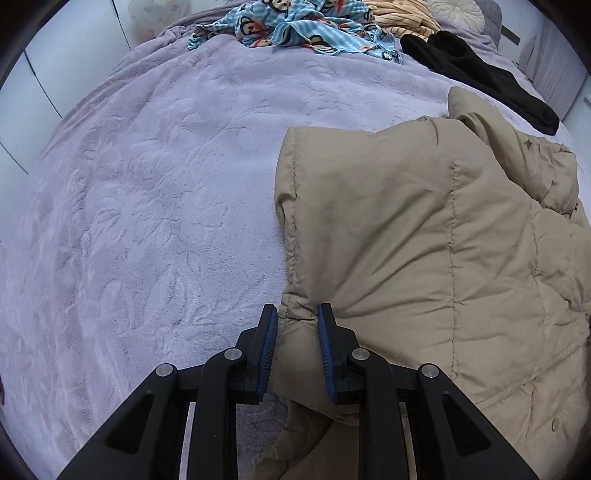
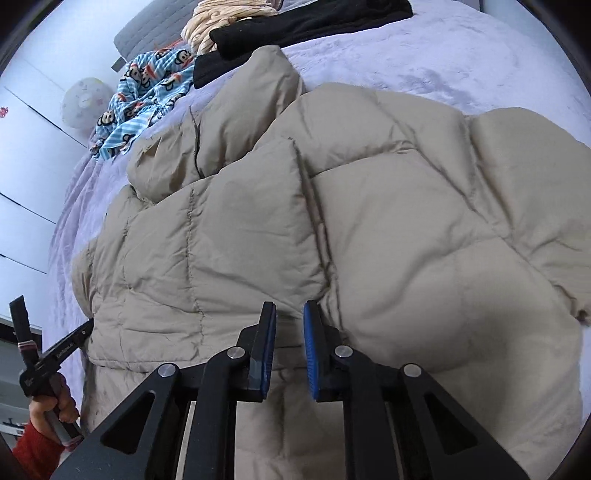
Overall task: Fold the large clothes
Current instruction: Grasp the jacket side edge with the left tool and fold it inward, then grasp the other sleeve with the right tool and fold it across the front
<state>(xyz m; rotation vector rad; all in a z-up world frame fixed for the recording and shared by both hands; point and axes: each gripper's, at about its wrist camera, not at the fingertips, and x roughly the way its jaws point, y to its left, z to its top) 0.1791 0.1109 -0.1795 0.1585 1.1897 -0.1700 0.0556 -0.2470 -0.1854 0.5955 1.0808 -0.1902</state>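
Observation:
A beige quilted puffer jacket [image 1: 424, 240] lies on the lilac plush bedspread [image 1: 147, 203]. My left gripper [image 1: 297, 314] has its blue pads closed on a bunched fold at the jacket's left edge. In the right wrist view the jacket [image 2: 332, 221] fills the middle, partly folded over itself. My right gripper [image 2: 290, 314] hovers over the jacket's near hem with a narrow gap between its pads and no cloth in it. The left gripper body and the hand in a red sleeve that holds it [image 2: 48, 369] show at the jacket's left edge.
At the head of the bed lie a blue monkey-print garment [image 1: 295, 29], a striped peach garment [image 1: 402, 14] and a black garment [image 1: 480, 74]. White wardrobe doors [image 1: 55, 74] stand on the left. A round white cushion [image 2: 85, 103] rests beside them.

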